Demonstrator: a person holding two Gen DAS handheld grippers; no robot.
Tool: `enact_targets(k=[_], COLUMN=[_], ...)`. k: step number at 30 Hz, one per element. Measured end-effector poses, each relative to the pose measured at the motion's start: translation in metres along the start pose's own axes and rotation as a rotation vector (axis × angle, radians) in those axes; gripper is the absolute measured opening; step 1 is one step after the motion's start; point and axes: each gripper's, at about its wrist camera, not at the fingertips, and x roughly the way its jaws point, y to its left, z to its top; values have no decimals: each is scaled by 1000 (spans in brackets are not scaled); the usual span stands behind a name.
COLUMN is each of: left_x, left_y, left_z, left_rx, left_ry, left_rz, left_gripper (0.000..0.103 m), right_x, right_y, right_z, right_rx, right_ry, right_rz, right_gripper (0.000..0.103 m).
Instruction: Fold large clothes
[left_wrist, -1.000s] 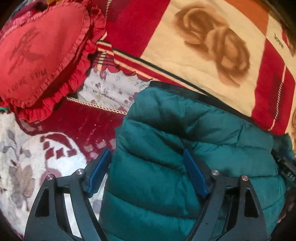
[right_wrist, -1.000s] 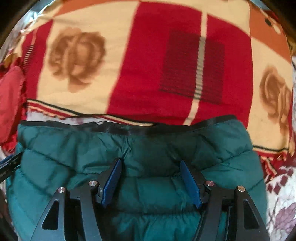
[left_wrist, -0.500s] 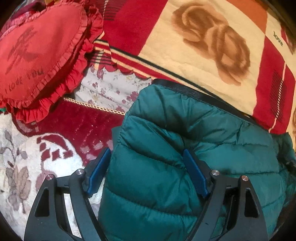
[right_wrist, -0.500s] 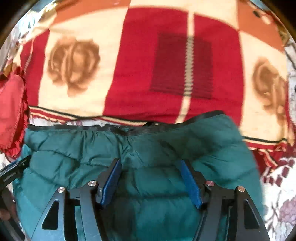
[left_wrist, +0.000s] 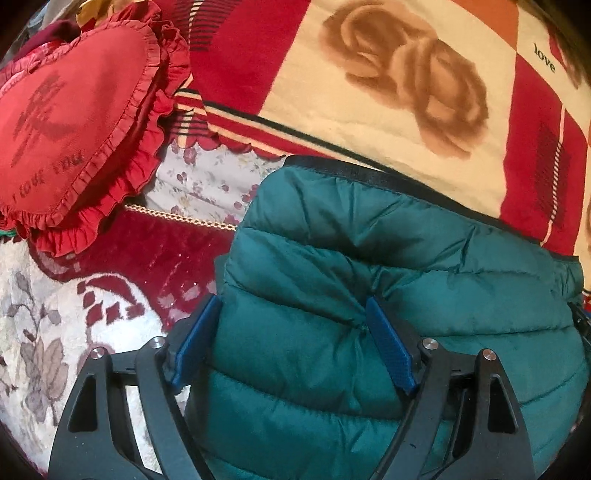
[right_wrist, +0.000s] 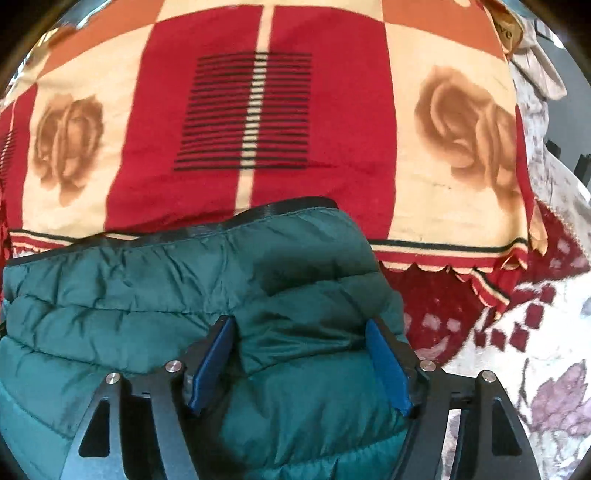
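Note:
A dark green quilted puffer jacket lies folded on the bed, its black-trimmed edge against a red and cream rose blanket. My left gripper straddles the jacket's left end with its jaws wide. Its left pad sits at the jacket's edge and its right finger dents the quilting. In the right wrist view the jacket fills the lower left. My right gripper straddles its right end, jaws opening, with padding bulging between the pads but not clamped.
A red heart-shaped frilled cushion rests at the far left. A red and white floral bedspread lies under the jacket and shows again at the right. The rose blanket covers the far side.
My right gripper slid right along the jacket to its right end, and its jaws stand wider. The left gripper and the jacket have hardly moved.

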Motion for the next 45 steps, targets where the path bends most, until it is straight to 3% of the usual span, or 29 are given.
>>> enact_targets(k=[4,8,12,15,20,24,27,33,37,40,45], left_x=[7,10,9,9,10,11,11,11,12,10,-8], left_y=[1,3,2,2,2,2,2,3,4,3,7], left_z=[1,-2,-3,-3,-6,-7,-7,-7,-7,-9,-14], left_rx=[-13,-21,-16,-15,-15,-12,-11,-16,-19,-21,-11], left_ry=[12,8,2,-1,-17,-24,-25,-27,-34,-42,-30], left_rz=[3,0,5,8,17,22,22,18,18,20,15], left_gripper=[86,87,87,87,88,89,89,90,90,90,90], right_x=[11,-10,-68,-90,-62,-42,-57,-105,-79,-55,-69], right_y=[3,4,8,22,24,15,9,-13,-22,-27,-34], right_z=[2,9,-2,-20,-53,-54,-51,-69,-82,-88,-86], right_rx=[-13,-3,-19,-82,-143,-115,-81,-60,-50,18,95], right_ry=[19,-4,-79,-86,-10,11,18,-59,37,93,69], right_rz=[-19,-4,116,175,126,117,133,151,108,159,184], right_gripper=[73,72,72,72,73,88,84,84,82,83,83])
